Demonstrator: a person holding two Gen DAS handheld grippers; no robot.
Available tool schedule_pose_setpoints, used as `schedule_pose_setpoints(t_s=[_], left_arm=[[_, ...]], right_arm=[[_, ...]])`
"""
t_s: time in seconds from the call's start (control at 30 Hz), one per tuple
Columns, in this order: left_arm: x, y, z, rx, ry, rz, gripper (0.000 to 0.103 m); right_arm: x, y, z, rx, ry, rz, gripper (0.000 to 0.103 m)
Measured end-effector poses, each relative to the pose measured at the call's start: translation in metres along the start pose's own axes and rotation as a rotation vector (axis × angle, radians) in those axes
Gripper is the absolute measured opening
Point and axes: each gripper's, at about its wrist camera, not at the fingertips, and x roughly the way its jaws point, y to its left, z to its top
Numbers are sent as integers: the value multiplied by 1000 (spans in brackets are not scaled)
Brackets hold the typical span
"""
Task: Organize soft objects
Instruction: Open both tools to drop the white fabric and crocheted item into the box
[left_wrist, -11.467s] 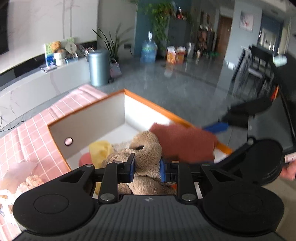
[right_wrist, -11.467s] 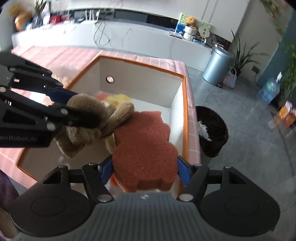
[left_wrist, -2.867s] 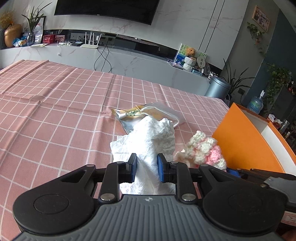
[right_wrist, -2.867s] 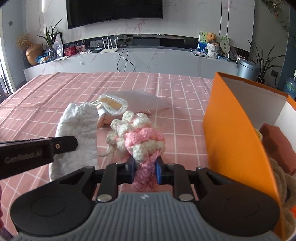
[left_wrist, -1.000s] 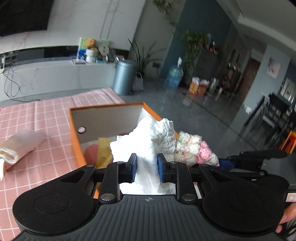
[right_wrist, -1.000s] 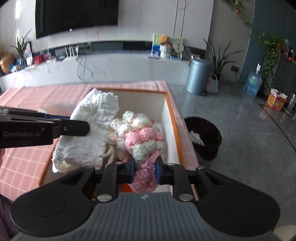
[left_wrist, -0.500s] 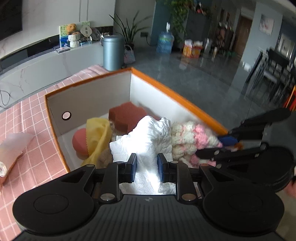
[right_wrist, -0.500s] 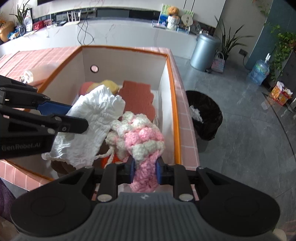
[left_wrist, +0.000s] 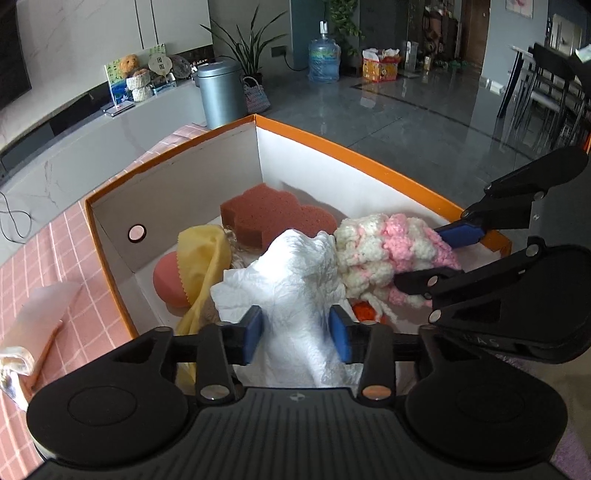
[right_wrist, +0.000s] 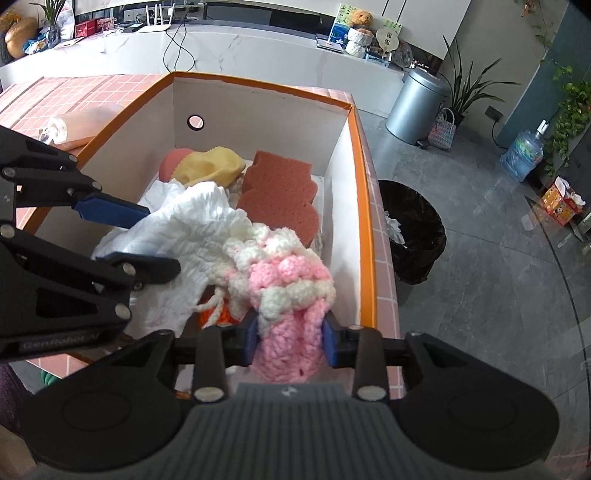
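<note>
An orange-rimmed box (left_wrist: 303, 137) with white inner walls is seen from above in both wrist views, set on a table covered by a pink checked cloth (right_wrist: 85, 92). A round hole (left_wrist: 137, 233) is cut in one of its end walls.

Several soft things are held in the box. A reddish-brown sponge (left_wrist: 275, 216) with a scalloped outline lies flat on the floor near the far corner. A yellow cloth (left_wrist: 203, 258) is draped beside it, over a round coral-pink ball (left_wrist: 168, 280) that sits against the wall with the hole. A small orange item (right_wrist: 221, 318) (too hidden to identify) is glimpsed beneath the other pieces.

The left gripper (left_wrist: 296, 334) is shown with its jaws parted; a crumpled white cloth (left_wrist: 295, 288) runs up between the blue pads (left_wrist: 253, 328), but no squeeze can be seen on it, and the cloth spreads over the contents of the box. The right gripper (right_wrist: 289, 339) is shown with its pads (right_wrist: 252, 341) set against the pink end of a pink-and-white crocheted piece (right_wrist: 284, 280); whether the piece is actually pinched cannot be told. The piece is draped down into the box, touching the white cloth on one side and close to the sponge on the other.

Outside the box, a translucent plastic bag (left_wrist: 40, 310) lies on the checked cloth just beside the orange wall. On the floor next to the table, a black bin (right_wrist: 412, 229) lined with a bag is seen.
</note>
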Motion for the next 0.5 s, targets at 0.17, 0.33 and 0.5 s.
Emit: schedule_pose_setpoints(t_s=[0.17, 0.33, 0.5], left_arm=[[-4, 9, 0, -38, -5, -24, 69], [-15, 22, -3, -101, -15, -51, 81], [-31, 30, -3, -141, -37, -73, 84]], right_arm=[[-5, 2, 1, -17, -15, -5, 50], [-13, 9, 7, -79, -26, -22, 66], [-26, 14, 16, -136, -28, -30, 70]])
